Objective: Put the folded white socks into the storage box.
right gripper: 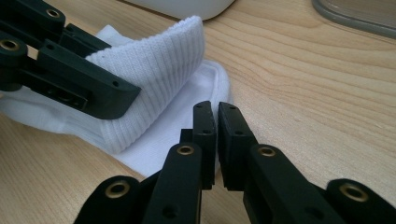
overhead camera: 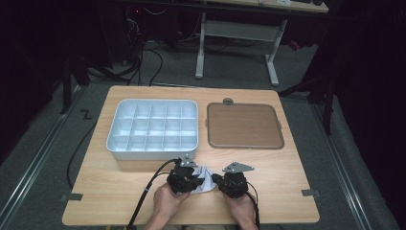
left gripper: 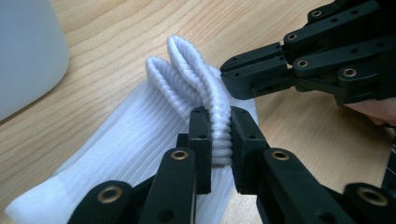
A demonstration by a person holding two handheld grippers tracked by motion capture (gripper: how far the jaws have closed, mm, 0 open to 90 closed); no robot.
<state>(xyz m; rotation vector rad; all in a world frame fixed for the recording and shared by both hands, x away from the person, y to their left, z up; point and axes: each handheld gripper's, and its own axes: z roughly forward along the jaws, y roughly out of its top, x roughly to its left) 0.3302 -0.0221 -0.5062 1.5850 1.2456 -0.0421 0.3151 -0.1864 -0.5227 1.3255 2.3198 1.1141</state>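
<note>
A white ribbed sock [overhead camera: 206, 181] lies on the wooden table [overhead camera: 287, 182] near its front edge, between my two grippers. My left gripper [left gripper: 219, 116] is shut on the sock's [left gripper: 126, 144] ribbed cuff and lifts that fold off the lower layer. In the high view the left gripper [overhead camera: 194, 178] is at the sock's left. My right gripper [right gripper: 217, 108] is shut, with its tips at the edge of the sock's [right gripper: 163, 60] flat lower layer. I cannot tell whether fabric is pinched there. The right gripper [overhead camera: 222, 181] sits at the sock's right.
A white tray with several compartments [overhead camera: 143, 154] stands just behind the grippers at the left. A brown flat tray [overhead camera: 244, 125] lies at the back right, a small grey round piece [overhead camera: 228, 101] behind it. Grey tape marks [overhead camera: 310, 193] sit near the table's front corners.
</note>
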